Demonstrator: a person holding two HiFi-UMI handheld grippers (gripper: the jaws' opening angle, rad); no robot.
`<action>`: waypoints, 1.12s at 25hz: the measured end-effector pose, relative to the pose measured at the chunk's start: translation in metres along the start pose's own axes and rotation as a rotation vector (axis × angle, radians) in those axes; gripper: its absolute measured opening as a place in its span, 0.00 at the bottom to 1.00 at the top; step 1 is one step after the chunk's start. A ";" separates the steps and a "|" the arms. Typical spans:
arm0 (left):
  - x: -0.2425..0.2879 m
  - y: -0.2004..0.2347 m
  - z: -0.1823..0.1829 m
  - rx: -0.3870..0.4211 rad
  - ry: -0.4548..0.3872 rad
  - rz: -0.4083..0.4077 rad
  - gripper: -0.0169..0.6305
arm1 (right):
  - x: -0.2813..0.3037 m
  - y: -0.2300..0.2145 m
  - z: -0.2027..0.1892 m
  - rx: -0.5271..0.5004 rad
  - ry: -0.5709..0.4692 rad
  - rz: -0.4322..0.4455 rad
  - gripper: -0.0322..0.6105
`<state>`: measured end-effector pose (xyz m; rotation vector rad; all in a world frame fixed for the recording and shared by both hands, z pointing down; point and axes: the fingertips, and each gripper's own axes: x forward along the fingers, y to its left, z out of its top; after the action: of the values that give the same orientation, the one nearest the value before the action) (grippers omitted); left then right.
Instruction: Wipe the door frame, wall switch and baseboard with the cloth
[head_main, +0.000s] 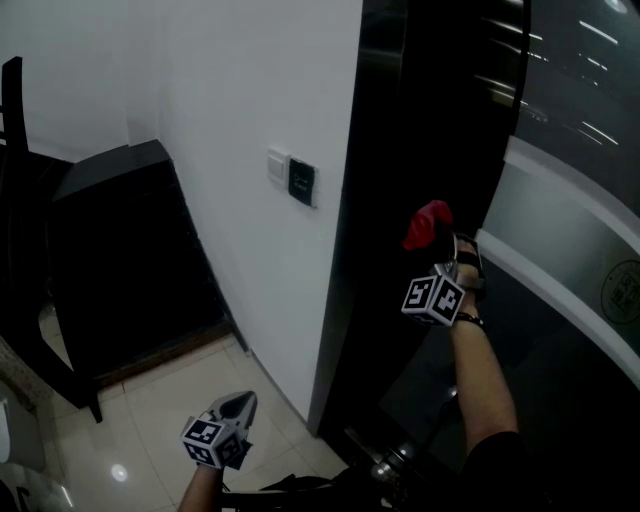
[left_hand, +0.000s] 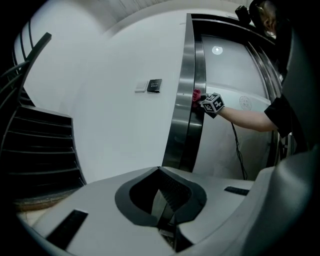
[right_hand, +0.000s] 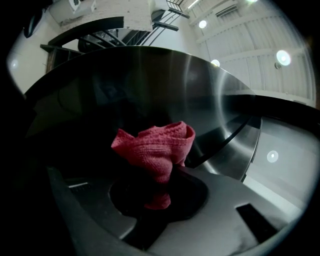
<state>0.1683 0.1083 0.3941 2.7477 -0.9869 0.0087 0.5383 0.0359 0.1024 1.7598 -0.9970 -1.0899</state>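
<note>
The white wall (head_main: 250, 80) and the dark metal door frame (head_main: 400, 150) beside it were seen, with the wall switch (head_main: 302, 181) mounted on the wall near the frame. The red cloth (head_main: 427, 224) was pinched in the jaws of the right gripper (right_hand: 160, 187) and held at the frame. The left gripper (left_hand: 167, 210) was held low over the tiled floor (head_main: 150, 420), its jaws pressed together on nothing.

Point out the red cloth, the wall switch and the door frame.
red cloth (right_hand: 156, 146): right gripper view, middle of the bunched fold.
wall switch (head_main: 302, 181): head view, centre of the dark panel.
door frame (left_hand: 186, 100): left gripper view, shiny metal upright.
</note>
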 end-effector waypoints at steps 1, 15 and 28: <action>0.000 -0.001 -0.001 0.000 0.003 -0.003 0.01 | -0.001 0.005 -0.002 -0.002 0.004 0.010 0.14; 0.002 -0.007 -0.012 -0.010 0.025 -0.013 0.01 | -0.019 0.079 -0.029 0.000 0.058 0.148 0.14; -0.010 -0.006 -0.016 -0.014 0.039 0.011 0.01 | -0.030 0.118 -0.044 0.050 0.094 0.214 0.14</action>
<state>0.1651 0.1224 0.4082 2.7184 -0.9886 0.0559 0.5465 0.0316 0.2320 1.6837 -1.1335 -0.8469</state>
